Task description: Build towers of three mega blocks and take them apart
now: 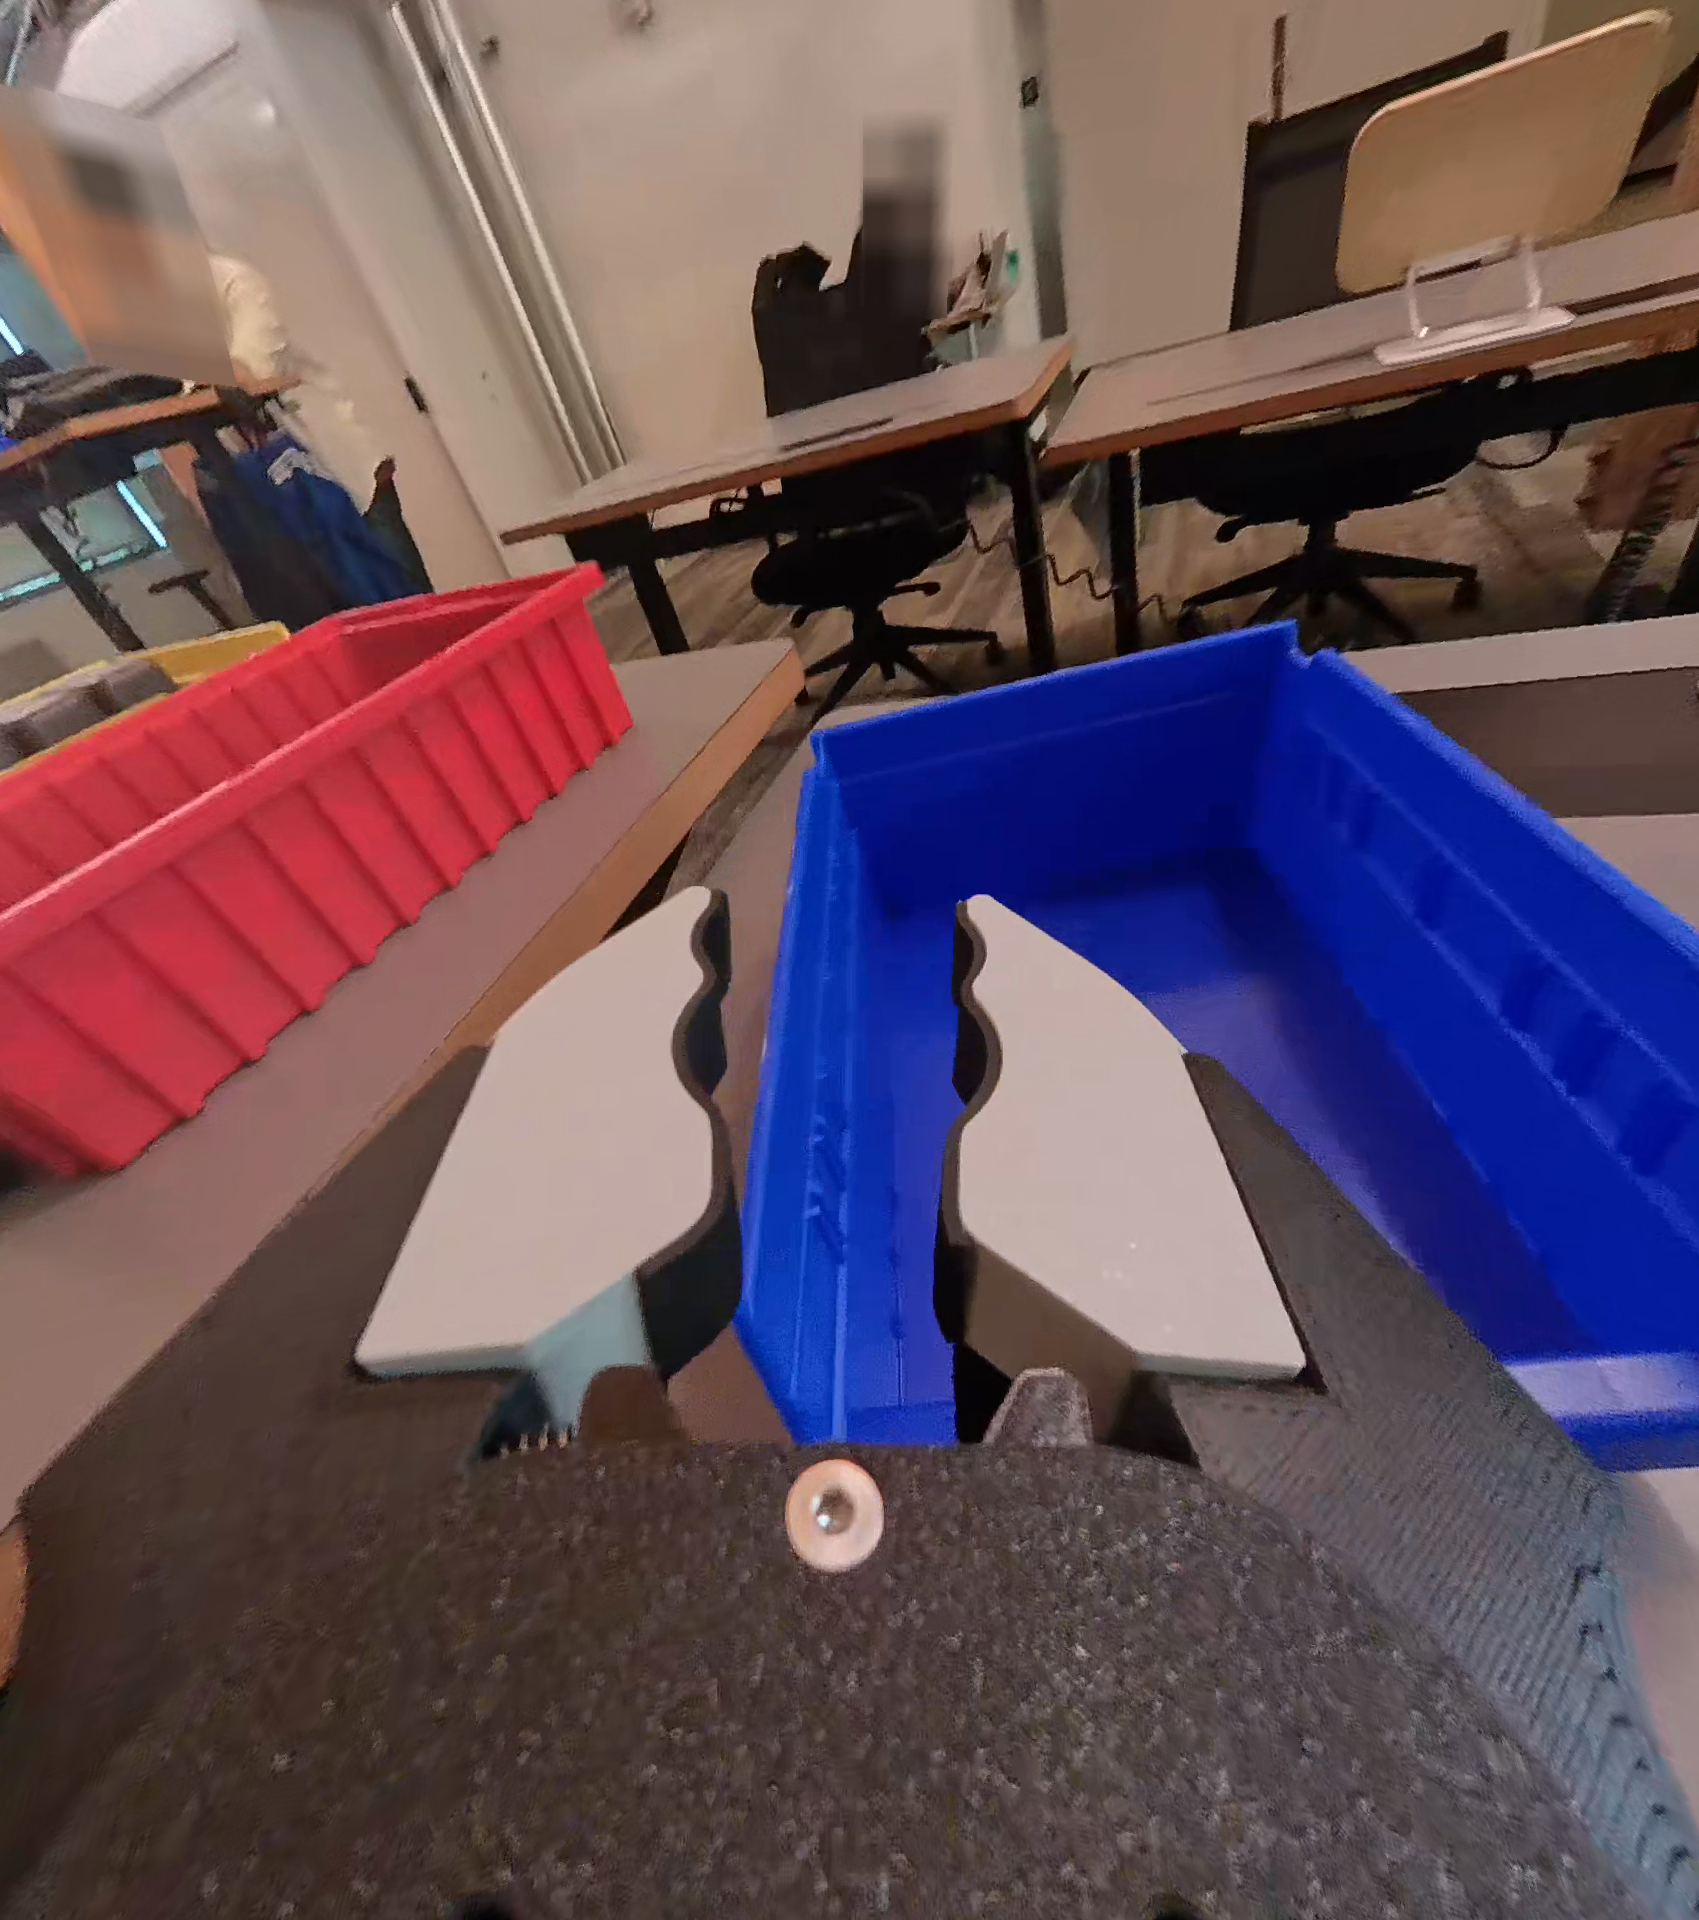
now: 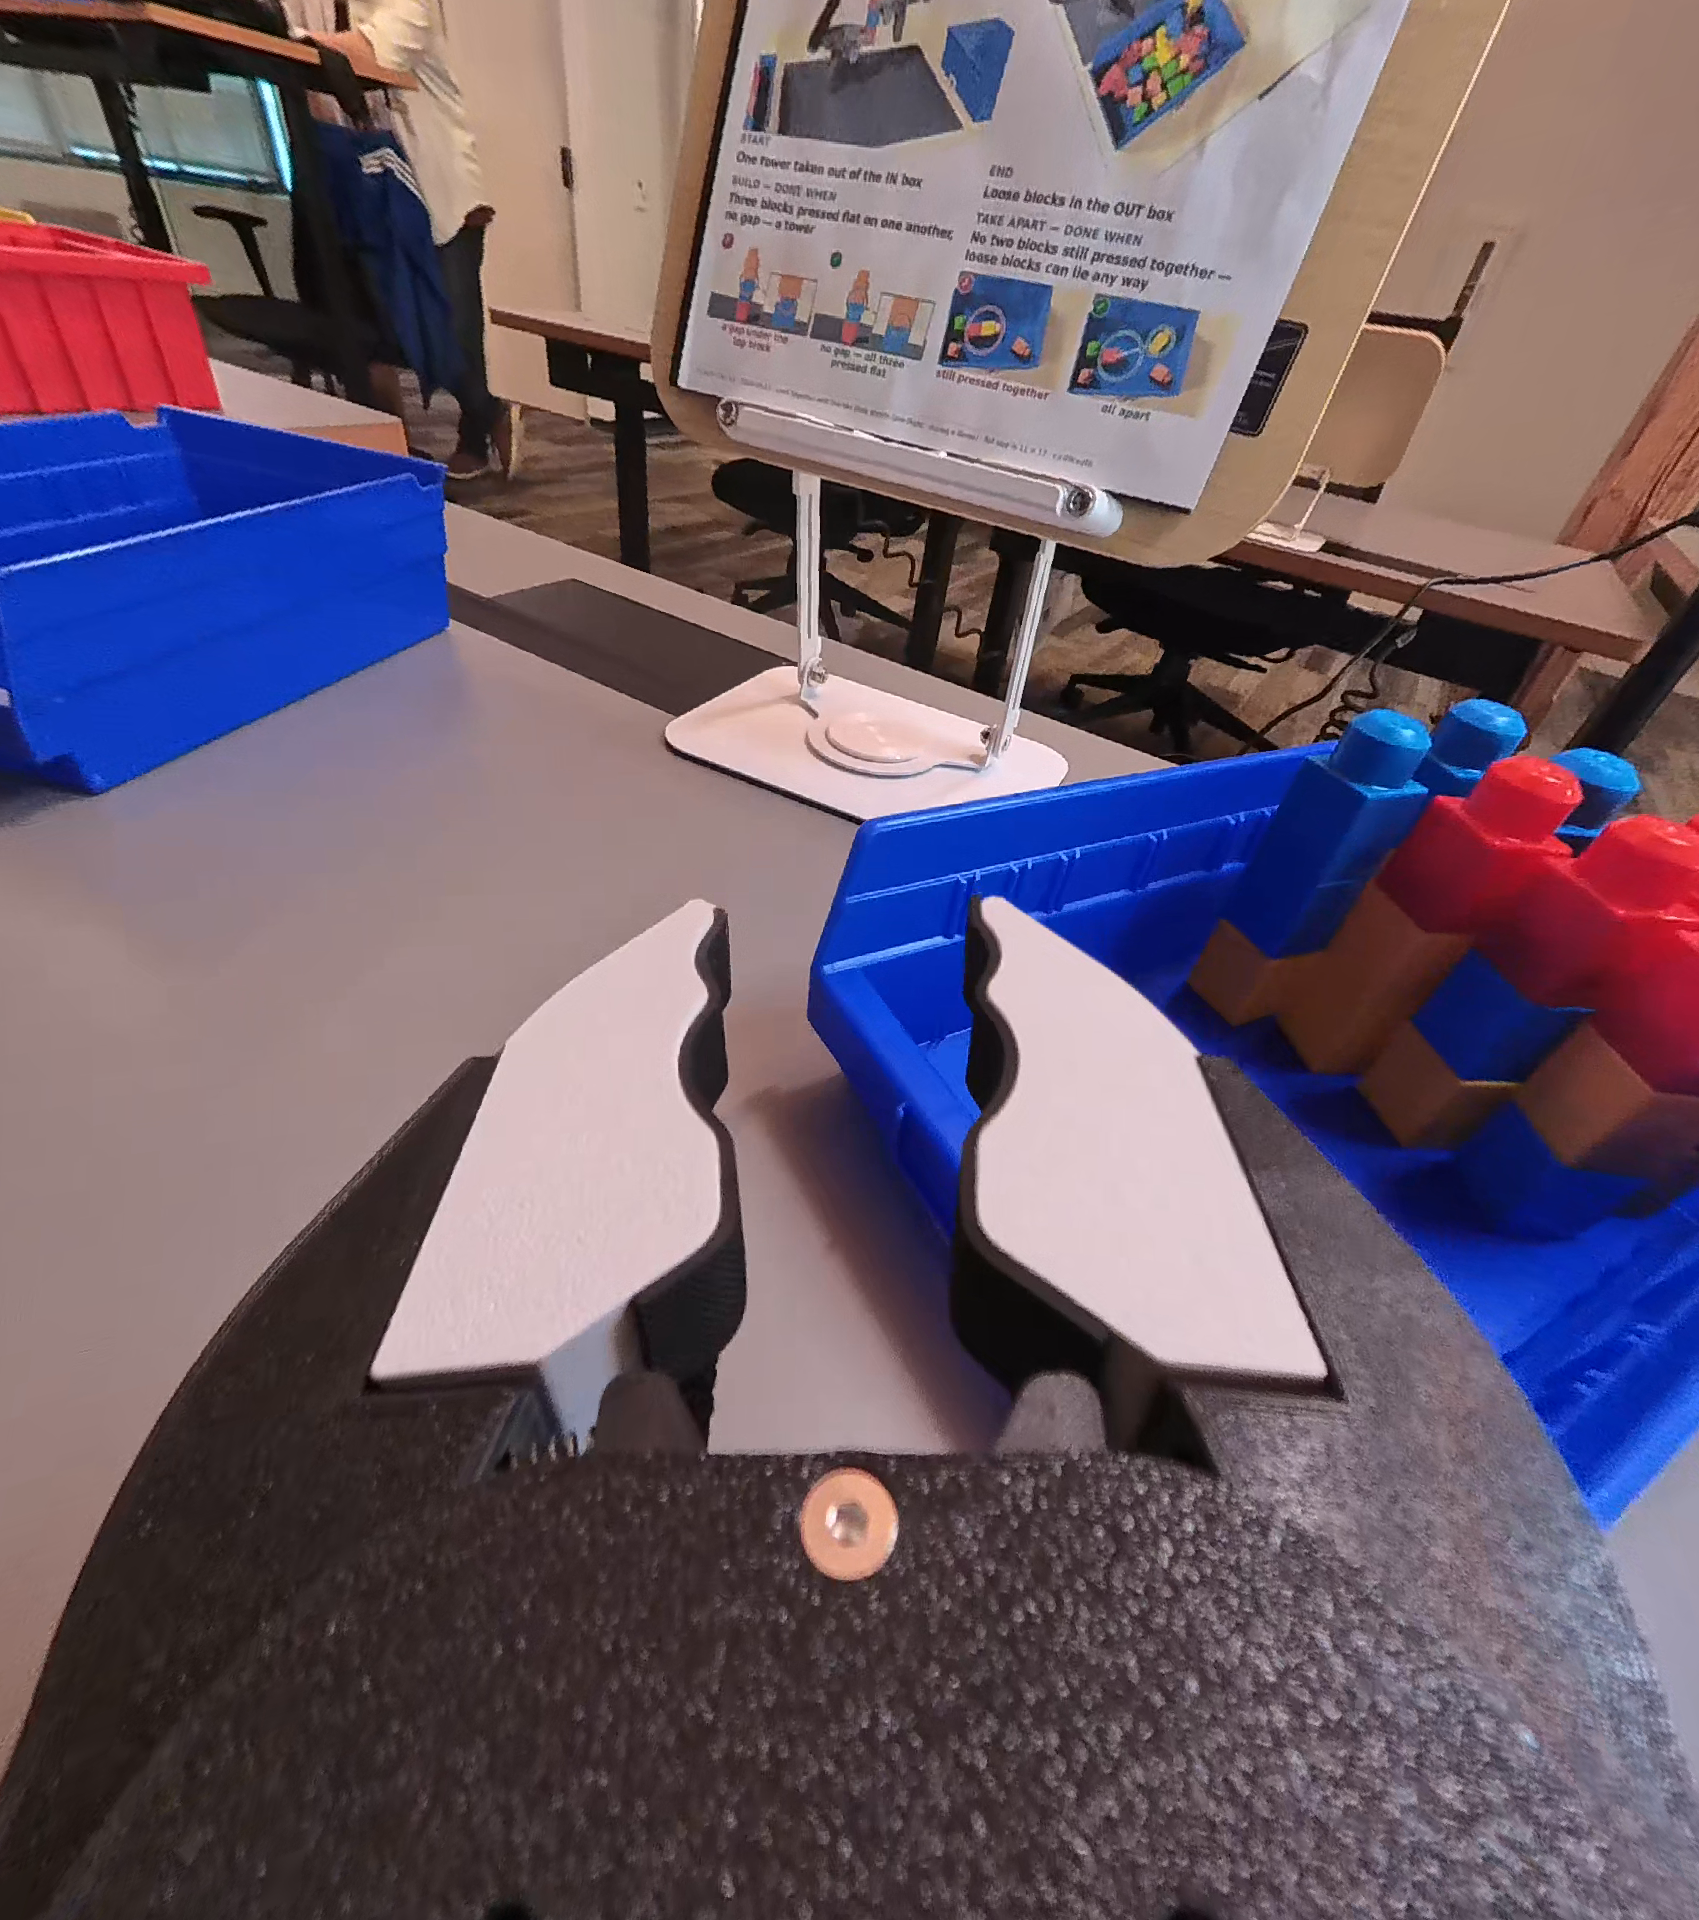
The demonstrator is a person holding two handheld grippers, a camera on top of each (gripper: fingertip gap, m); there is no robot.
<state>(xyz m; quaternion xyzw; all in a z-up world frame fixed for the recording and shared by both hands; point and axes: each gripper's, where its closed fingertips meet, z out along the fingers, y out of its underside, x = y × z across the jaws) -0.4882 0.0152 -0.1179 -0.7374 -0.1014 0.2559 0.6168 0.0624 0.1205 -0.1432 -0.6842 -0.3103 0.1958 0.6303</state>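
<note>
Red, blue and brown block towers (image 2: 1510, 997) stand in a blue bin (image 2: 928, 1039) just right of the right gripper (image 2: 845, 935), whose fingers gape empty like the left gripper's (image 1: 840, 925).

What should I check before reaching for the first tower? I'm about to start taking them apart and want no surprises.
1. Right gripper open and holding nothing: ok.
2. Left gripper open and holding nothing: ok.
3. Towers present in the right blue bin: ok, several leaning together.
4. Left blue bin free to receive loose blocks: ok, nothing in the part in view.
5. Right gripper lined up with a tower: not ok, towers lie off to its right.
6. Blocks in each tower fully pressed together: cannot tell.
</note>
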